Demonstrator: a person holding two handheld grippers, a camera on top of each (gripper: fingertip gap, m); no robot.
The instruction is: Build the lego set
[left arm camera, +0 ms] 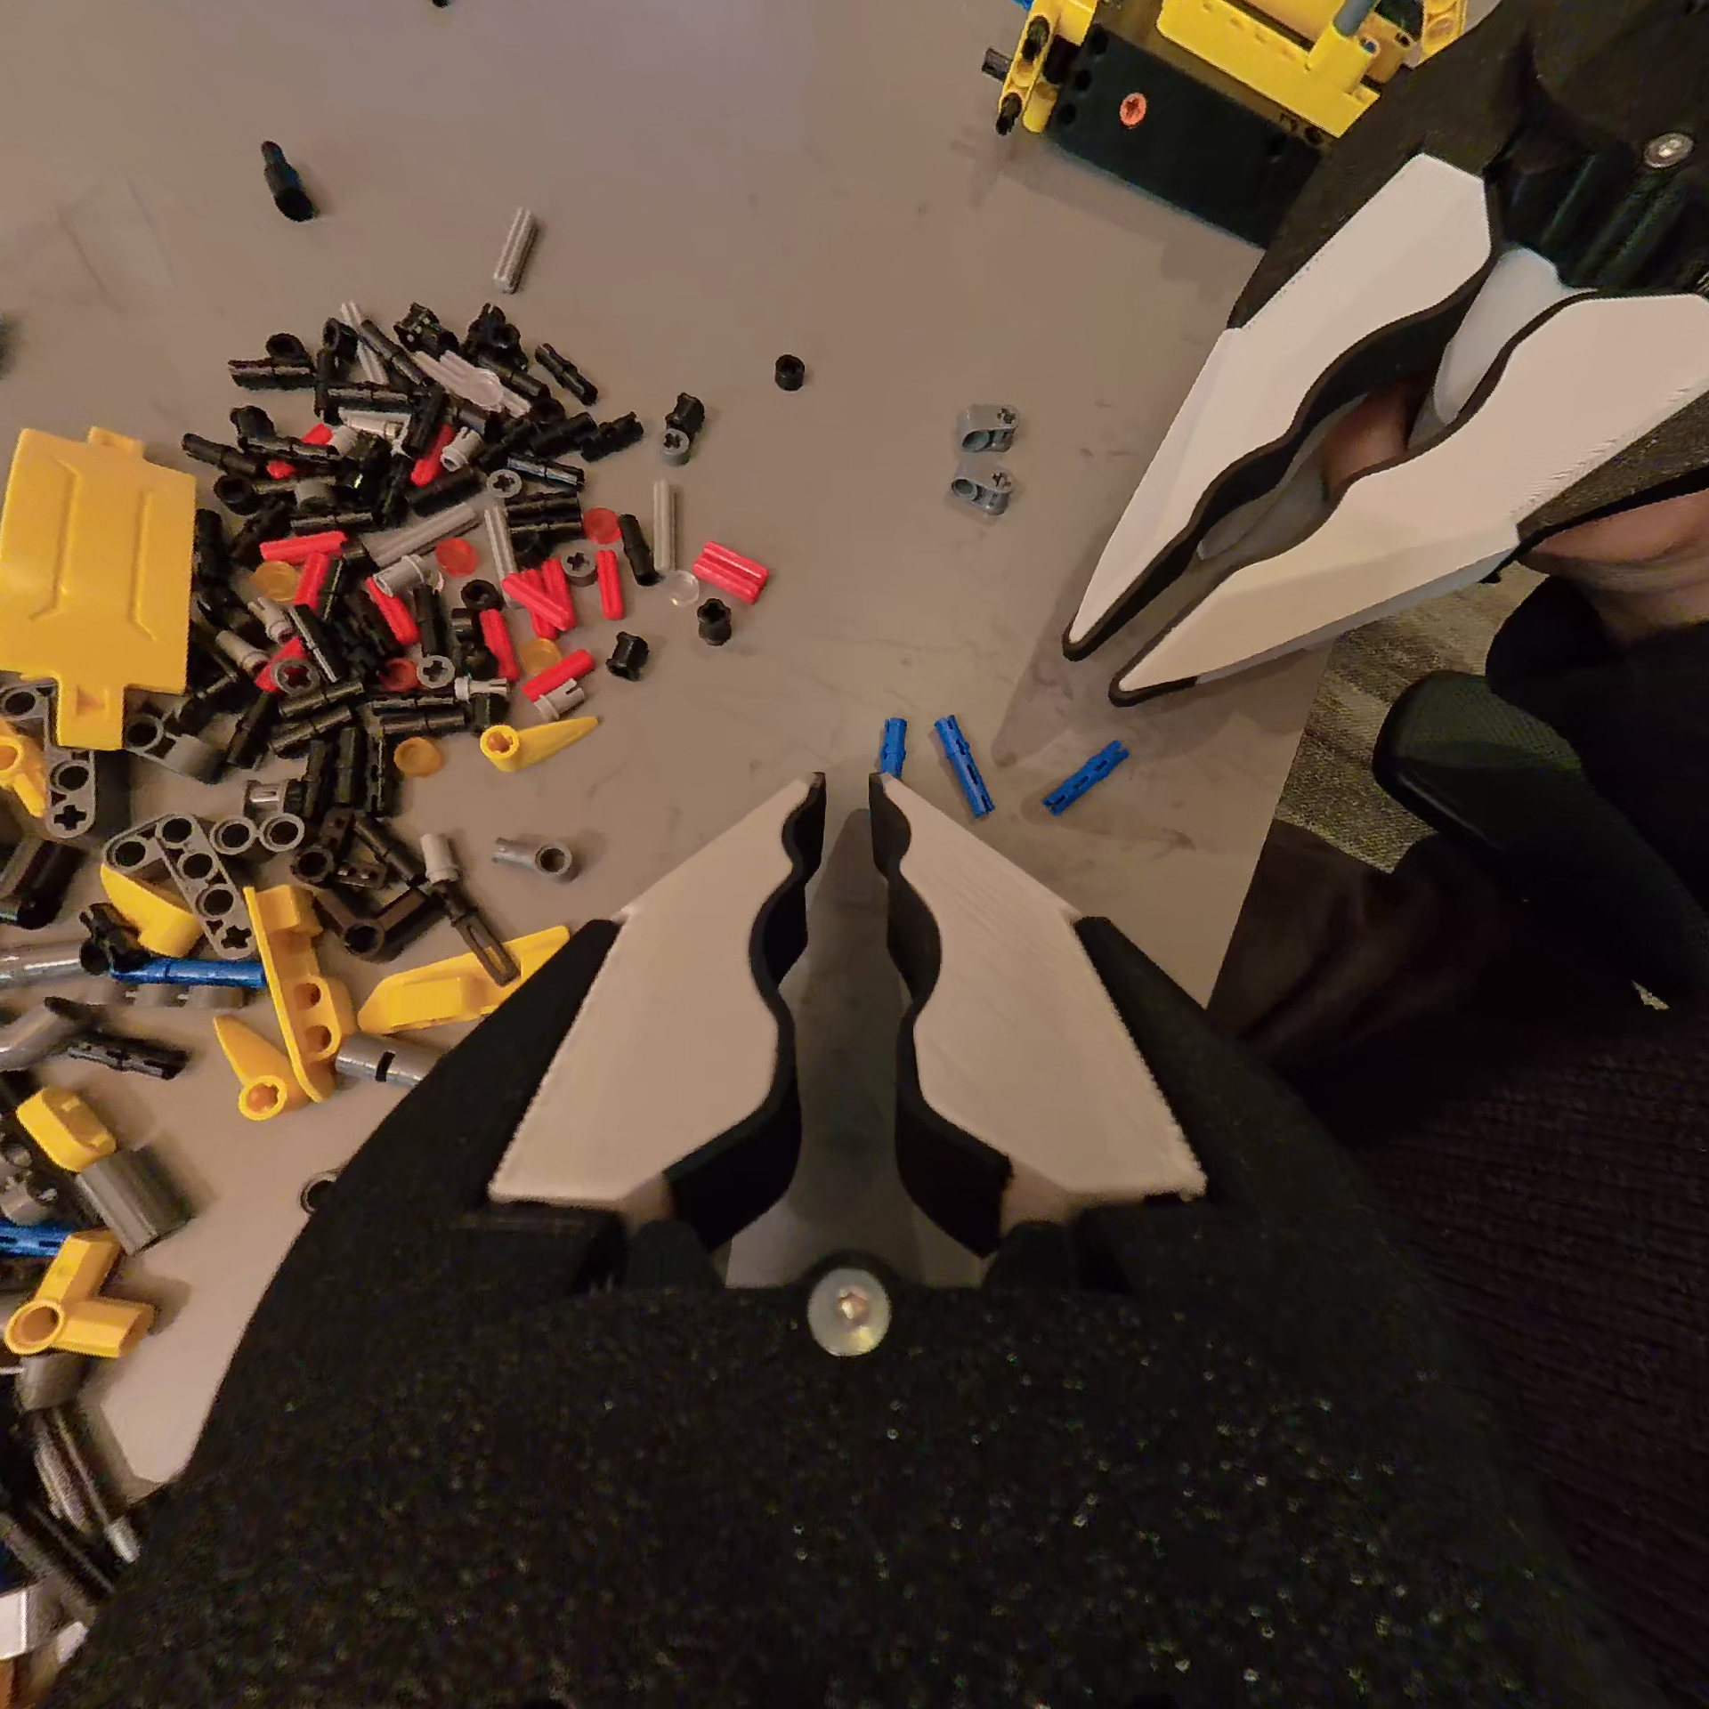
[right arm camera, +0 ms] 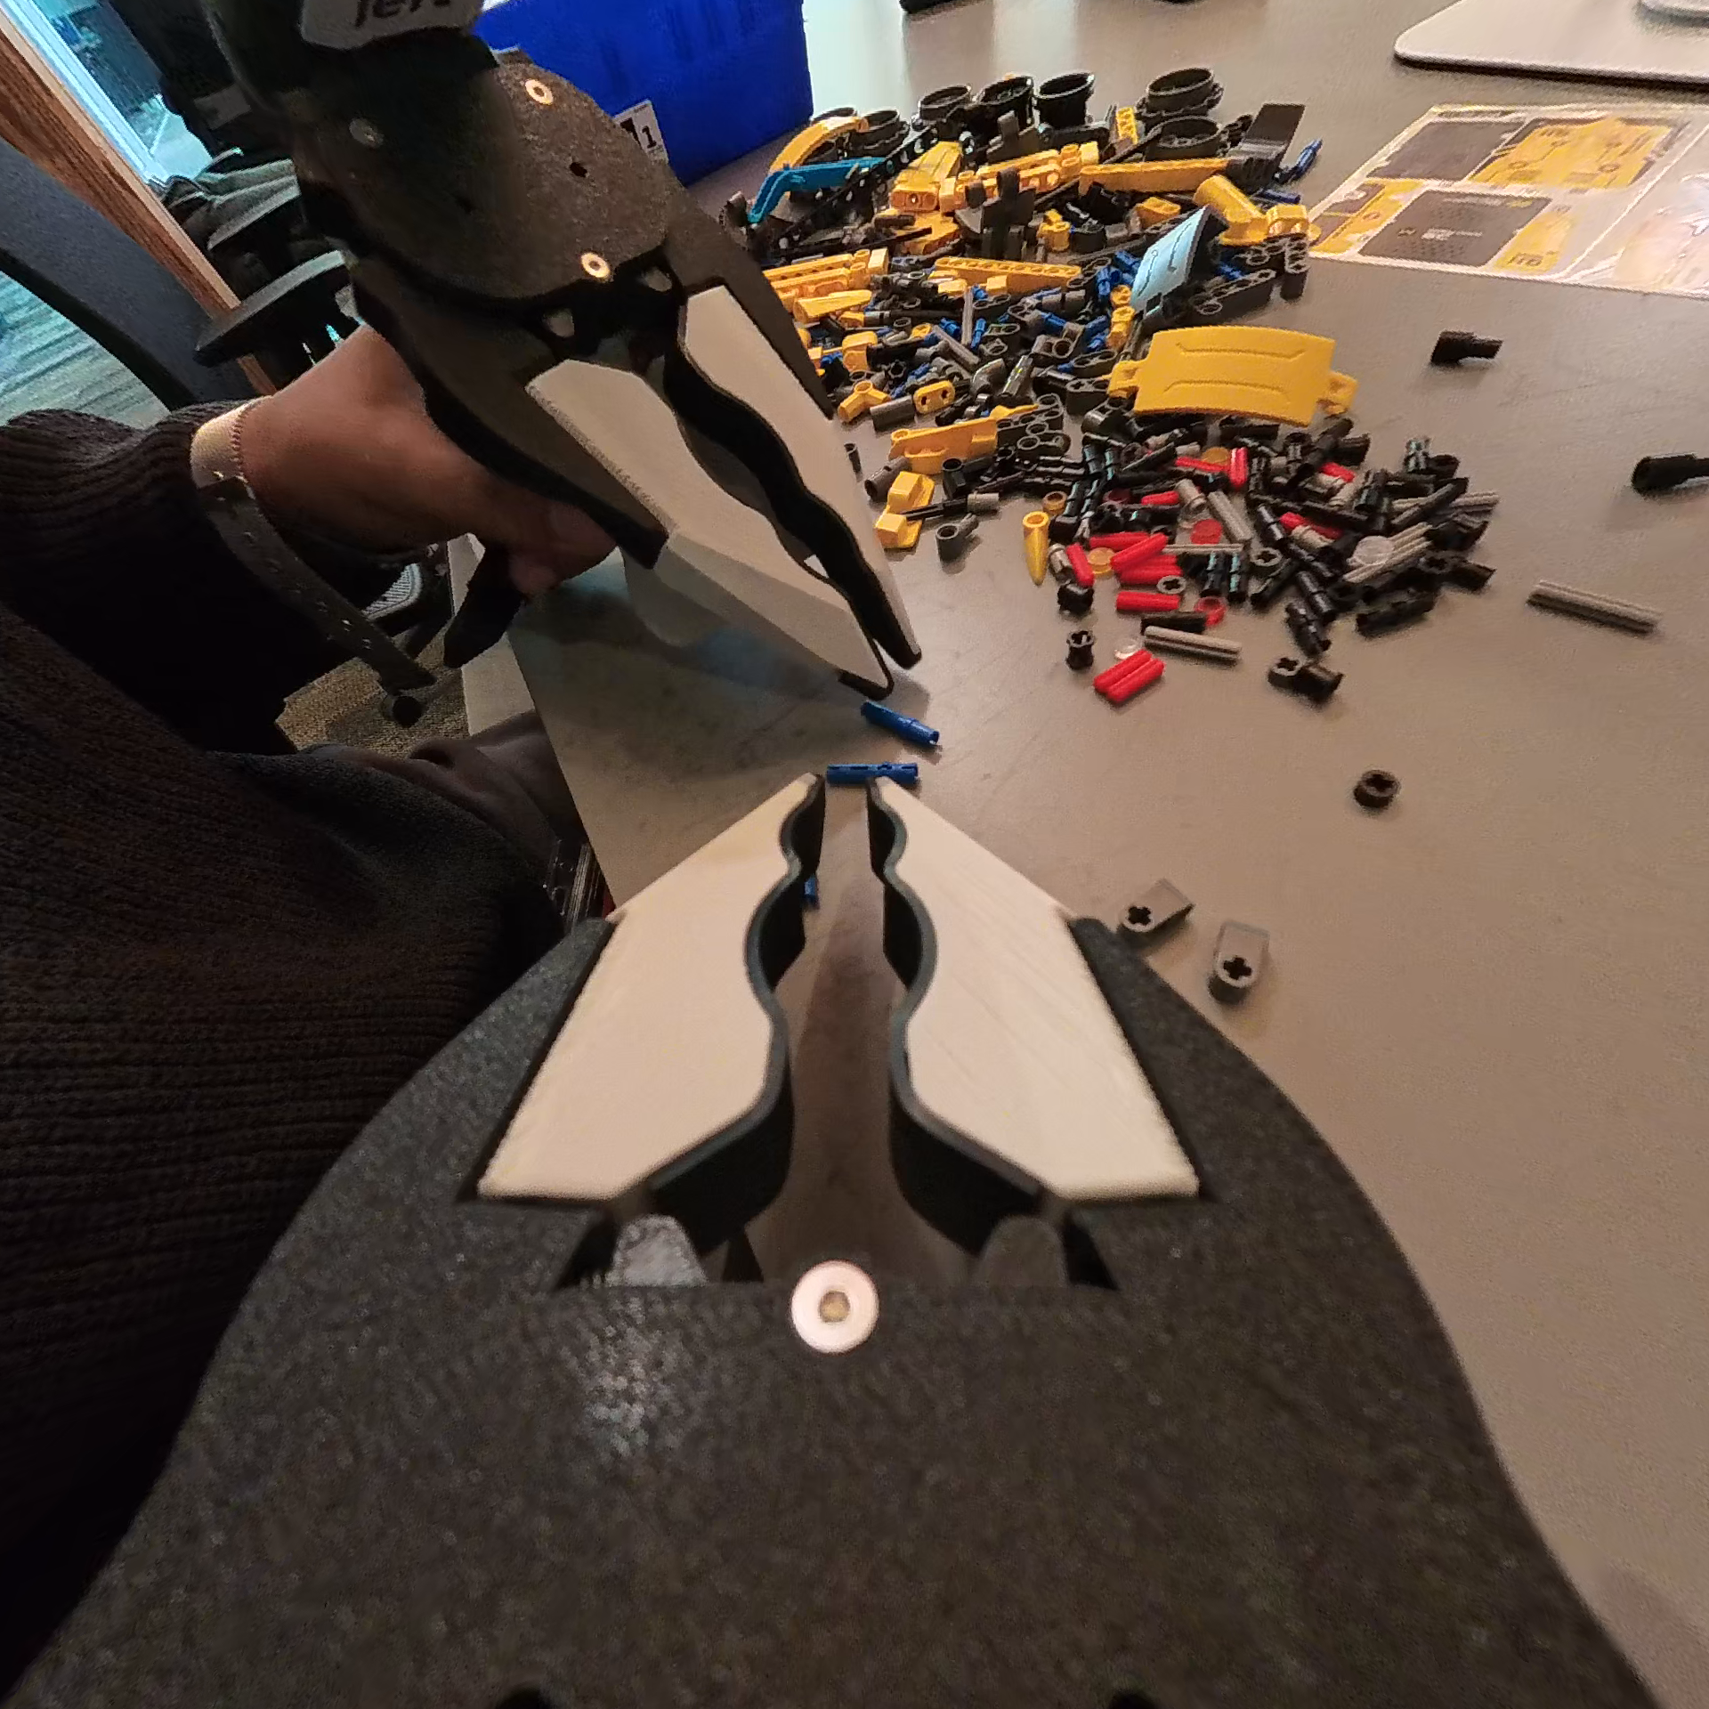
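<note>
The left gripper (left arm camera: 846,786) is hovering just above the grey table (left arm camera: 832,231), its jaws standing slightly released and grasping nothing. 3 blue pins (left arm camera: 964,766) are lying flat just past its tips, the leftmost almost touching its right finger. The right gripper (left arm camera: 1091,670) is pointing down from the far right, also narrowly parted and empty, near the rightmost pin. Lying flat and slim, these pins are likely rolling easily, so a narrow, low, square closure is suiting them.

The left wrist view is showing 2 grey connectors (left arm camera: 985,458) and a yellow-and-black build (left arm camera: 1202,83) at the far right. Only the right wrist view is showing a hand (right arm camera: 388,462) gripping the left gripper, a blue bin (right arm camera: 675,74), a printed sheet (right arm camera: 1498,185) and the whole parts pile (right arm camera: 1156,388).
</note>
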